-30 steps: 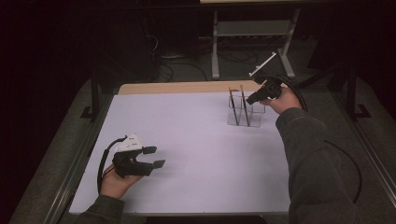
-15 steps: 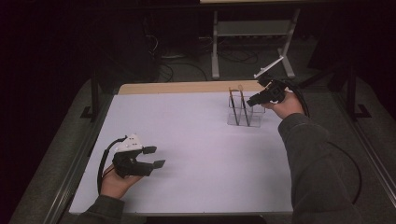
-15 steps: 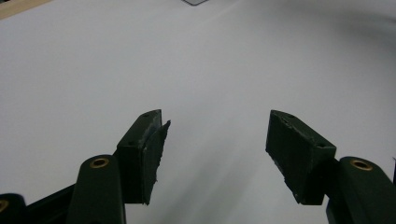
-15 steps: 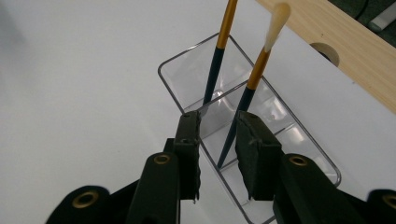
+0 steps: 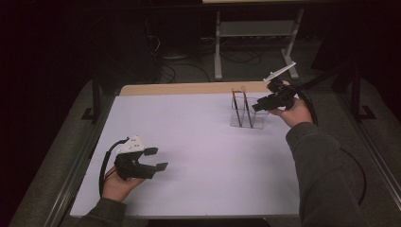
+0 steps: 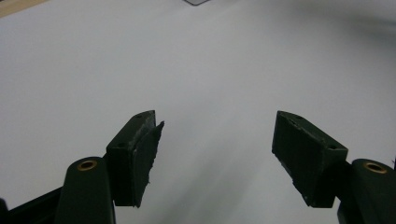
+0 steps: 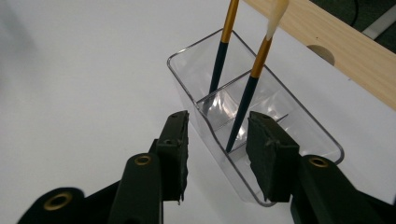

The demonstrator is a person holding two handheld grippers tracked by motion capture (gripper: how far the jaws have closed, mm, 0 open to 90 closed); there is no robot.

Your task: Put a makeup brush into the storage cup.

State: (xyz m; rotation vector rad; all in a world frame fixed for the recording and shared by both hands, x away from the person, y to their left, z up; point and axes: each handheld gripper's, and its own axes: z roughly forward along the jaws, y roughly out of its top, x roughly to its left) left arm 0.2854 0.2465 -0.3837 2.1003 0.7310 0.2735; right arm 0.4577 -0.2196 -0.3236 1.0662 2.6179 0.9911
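Right hand: upper right of the high view, forearm stretched toward the clear box (image 5: 249, 113).
Right claw (image 7: 217, 140): just been opening, jaws spread either side of the box's near end, pinching nothing.
Brushes (image 7: 243, 109): two, standing tilted in the box's compartments.
Left hand: lower left, resting on the white surface (image 5: 198, 156).
Left claw (image 6: 215, 144): just been opening, spread wide, empty.

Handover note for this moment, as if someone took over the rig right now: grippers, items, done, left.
Left gripper: open, nothing between its jaws, low over the white table near the front left.
Right gripper: jaws have just been opening, nothing clamped, at the clear organizer.
Two brushes stand tilted in the organizer, in separate compartments.
Done: both brushes appear placed.
Left: probably just backing the right gripper away.
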